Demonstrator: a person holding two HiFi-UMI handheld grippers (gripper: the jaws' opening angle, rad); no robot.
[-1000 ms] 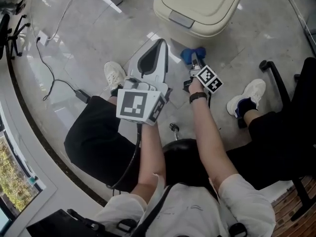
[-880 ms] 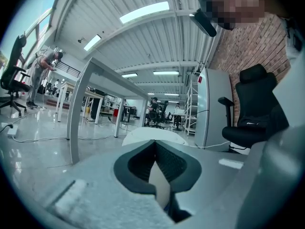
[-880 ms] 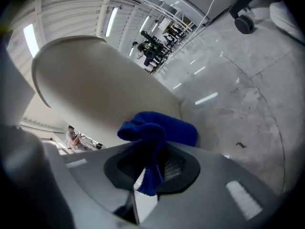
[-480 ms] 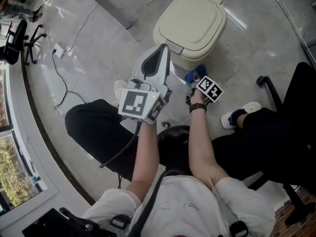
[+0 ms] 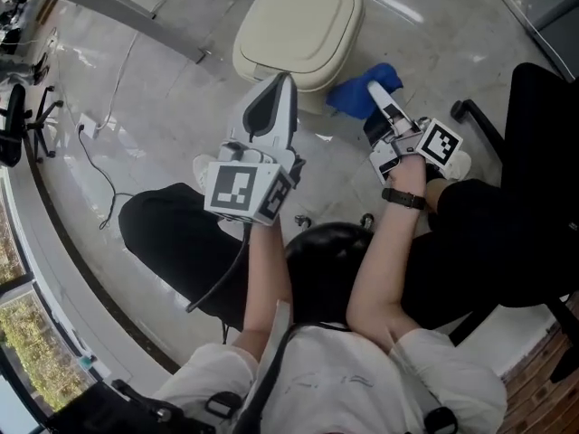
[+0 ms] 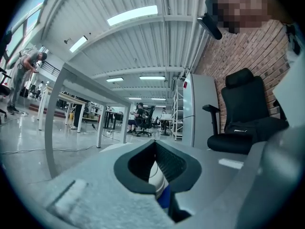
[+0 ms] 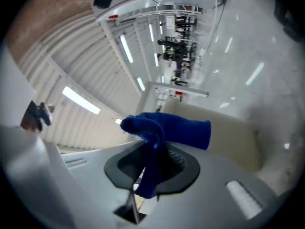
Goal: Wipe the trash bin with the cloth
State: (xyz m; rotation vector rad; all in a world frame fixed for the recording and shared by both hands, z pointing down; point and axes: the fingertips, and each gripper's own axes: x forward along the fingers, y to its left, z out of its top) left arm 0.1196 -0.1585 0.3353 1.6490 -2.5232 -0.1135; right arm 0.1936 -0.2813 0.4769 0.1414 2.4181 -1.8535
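The cream trash bin (image 5: pixel 298 25) stands on the glossy floor at the top of the head view, lid down. A blue cloth (image 5: pixel 357 96) hangs beside the bin's right flank, and my right gripper (image 5: pixel 378 90) is shut on it. In the right gripper view the cloth (image 7: pixel 178 128) bunches out of the jaws of the right gripper (image 7: pixel 153 159), with the bin's cream wall (image 7: pixel 233 132) just behind. My left gripper (image 5: pixel 280 81) is held in the air at the bin's near side, shut and empty. The left gripper (image 6: pixel 155 152) looks out across an office.
A black office chair (image 5: pixel 543 143) stands at the right, one of its wheels (image 5: pixel 460 109) near the cloth. A cable (image 5: pixel 99 165) and a power strip (image 5: pixel 88 125) lie on the floor at left. A grey beam (image 5: pixel 118 12) crosses the upper left.
My right gripper has carried the blue cloth from the bin's near front round to its right side. The left gripper has stayed raised by the bin.
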